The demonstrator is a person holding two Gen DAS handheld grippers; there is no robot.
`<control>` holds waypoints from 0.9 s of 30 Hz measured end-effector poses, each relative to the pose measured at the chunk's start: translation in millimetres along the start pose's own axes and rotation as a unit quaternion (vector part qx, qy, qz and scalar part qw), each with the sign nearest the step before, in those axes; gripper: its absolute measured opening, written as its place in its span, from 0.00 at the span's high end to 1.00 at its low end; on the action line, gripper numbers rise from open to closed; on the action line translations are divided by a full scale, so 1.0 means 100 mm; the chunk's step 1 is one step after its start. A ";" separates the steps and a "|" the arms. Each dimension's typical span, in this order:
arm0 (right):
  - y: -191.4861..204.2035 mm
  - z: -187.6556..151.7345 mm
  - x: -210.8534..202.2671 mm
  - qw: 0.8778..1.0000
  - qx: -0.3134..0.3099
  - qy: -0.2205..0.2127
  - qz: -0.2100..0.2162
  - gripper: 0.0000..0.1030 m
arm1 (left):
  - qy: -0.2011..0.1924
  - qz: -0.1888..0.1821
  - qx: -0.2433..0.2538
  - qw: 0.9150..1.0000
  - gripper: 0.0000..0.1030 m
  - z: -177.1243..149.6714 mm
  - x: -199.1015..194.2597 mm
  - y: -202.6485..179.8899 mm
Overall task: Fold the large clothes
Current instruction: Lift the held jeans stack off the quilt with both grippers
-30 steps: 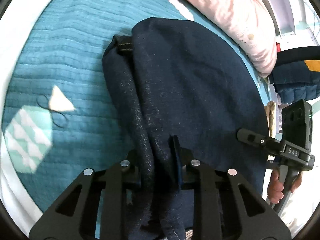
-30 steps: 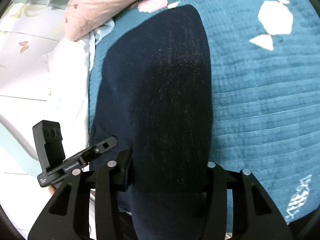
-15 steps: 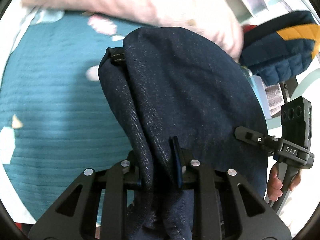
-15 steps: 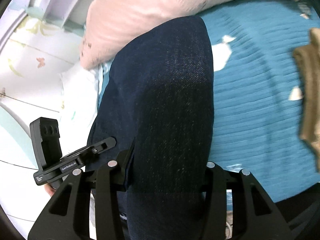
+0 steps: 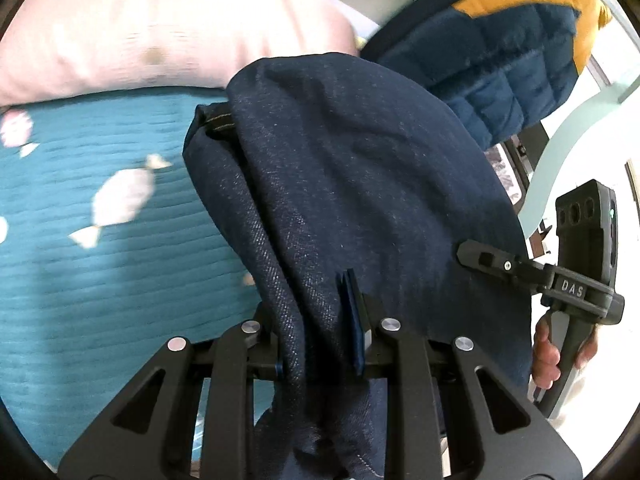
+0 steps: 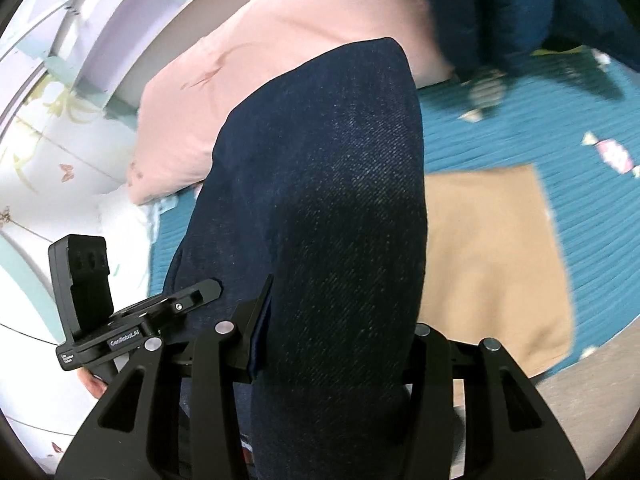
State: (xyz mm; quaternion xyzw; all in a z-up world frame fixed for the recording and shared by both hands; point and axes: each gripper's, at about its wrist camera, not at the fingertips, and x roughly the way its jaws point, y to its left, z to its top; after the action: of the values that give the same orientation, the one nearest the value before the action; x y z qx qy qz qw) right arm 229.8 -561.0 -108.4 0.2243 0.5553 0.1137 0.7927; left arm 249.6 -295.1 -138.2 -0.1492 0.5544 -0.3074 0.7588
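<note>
Folded dark blue jeans (image 5: 360, 184) hang lifted above the teal bedspread (image 5: 100, 280), held at both ends. My left gripper (image 5: 320, 332) is shut on a bunched edge of the jeans. My right gripper (image 6: 336, 340) is shut on the thick folded stack of the same jeans (image 6: 332, 208), whose denim fills the gap between its fingers and hides the right pad. Each view shows the other gripper beside the jeans, held by a hand (image 5: 546, 356).
A pink pillow (image 5: 160, 28) lies along the head of the bed. A navy and mustard quilted jacket (image 5: 500, 48) sits at the upper right. A folded tan garment (image 6: 496, 264) lies flat on the bedspread (image 6: 592, 216) near its edge, with floor beyond.
Both grippers have carried the jeans up and across the bed toward the pillow. The jacket and the tan garment have come into view. Both grips are unchanged.
</note>
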 end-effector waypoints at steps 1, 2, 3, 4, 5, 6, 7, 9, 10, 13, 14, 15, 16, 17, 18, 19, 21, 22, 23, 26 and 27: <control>-0.16 0.06 -0.05 1.000 0.000 -0.001 -0.008 0.60 | 0.002 -0.003 0.004 1.000 0.79 0.03 0.12 -0.10; -0.27 0.10 -0.06 1.000 -0.003 -0.001 -0.017 0.60 | 0.006 -0.006 0.008 1.000 0.79 0.05 0.24 -0.18; -0.40 0.11 -0.10 1.000 -0.004 0.001 -0.022 0.60 | 0.011 -0.009 0.008 1.000 0.79 0.08 0.42 -0.27; -0.50 0.14 -0.11 1.000 -0.002 0.003 -0.027 0.60 | 0.015 -0.013 0.003 1.000 0.79 0.09 0.53 -0.32; -0.64 0.17 -0.10 0.999 0.001 0.007 -0.031 0.60 | 0.021 -0.018 -0.002 1.000 0.79 0.09 0.68 -0.37; -0.78 0.19 -0.12 0.999 0.001 0.011 -0.035 0.59 | 0.025 -0.020 -0.003 0.999 0.79 0.11 0.79 -0.40; -0.92 0.21 -0.07 0.999 0.002 0.016 -0.037 0.59 | 0.031 -0.019 -0.001 0.999 0.79 0.12 0.94 -0.43; -1.17 0.24 0.09 0.999 0.013 0.030 -0.035 0.58 | 0.043 -0.014 -0.005 0.999 0.79 0.10 1.24 -0.41; -1.30 0.24 0.16 0.998 0.022 0.038 -0.037 0.55 | 0.052 -0.009 -0.008 0.999 0.79 0.08 1.36 -0.39; -1.80 0.17 0.55 0.992 0.082 0.075 -0.062 0.42 | 0.080 0.028 -0.003 0.996 0.73 -0.07 1.72 -0.24; -1.92 0.10 0.67 0.989 0.107 0.081 -0.057 0.41 | 0.076 0.036 0.005 0.996 0.71 -0.09 1.73 -0.23; -1.99 0.04 0.71 0.989 0.121 0.078 -0.042 0.40 | 0.074 0.054 0.030 0.995 0.68 -0.11 1.71 -0.26; -1.99 0.01 0.69 0.989 0.122 0.075 -0.033 0.40 | 0.075 0.070 0.055 0.993 0.65 -0.11 1.68 -0.31; -1.96 -0.03 0.64 0.991 0.114 0.068 -0.034 0.40 | 0.078 0.085 0.077 0.990 0.62 -0.10 1.65 -0.36; -1.92 -0.03 0.59 0.991 0.108 0.062 -0.043 0.39 | 0.077 0.101 0.086 0.988 0.59 -0.08 1.60 -0.40; -1.88 -0.04 0.52 0.992 0.101 0.056 -0.057 0.39 | 0.069 0.131 0.094 0.985 0.50 -0.05 1.52 -0.41; -1.83 0.00 0.31 0.988 0.093 0.026 -0.118 0.37 | 0.035 0.195 0.114 0.974 0.48 0.02 1.36 -0.50; -1.77 0.01 0.14 0.983 0.085 0.000 -0.164 0.37 | 0.021 0.212 0.121 0.969 0.48 0.05 1.28 -0.51; -1.73 0.02 0.02 0.980 0.080 -0.018 -0.180 0.37 | 0.007 0.217 0.129 0.968 0.48 0.06 1.20 -0.56; -1.56 -0.07 -0.35 0.981 0.072 -0.079 -0.164 0.37 | -0.010 0.175 0.126 0.976 0.48 0.13 1.01 -0.69; -1.48 -0.10 -0.40 0.982 0.062 -0.088 -0.158 0.39 | -0.014 0.167 0.128 0.978 0.48 0.12 0.99 -0.77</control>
State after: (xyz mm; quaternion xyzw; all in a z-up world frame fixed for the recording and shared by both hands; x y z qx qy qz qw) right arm 195.9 -704.5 -149.4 0.1911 0.5179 -0.0679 0.8310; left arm 257.1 -418.3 -164.9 0.0388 0.5168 -0.2428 0.8201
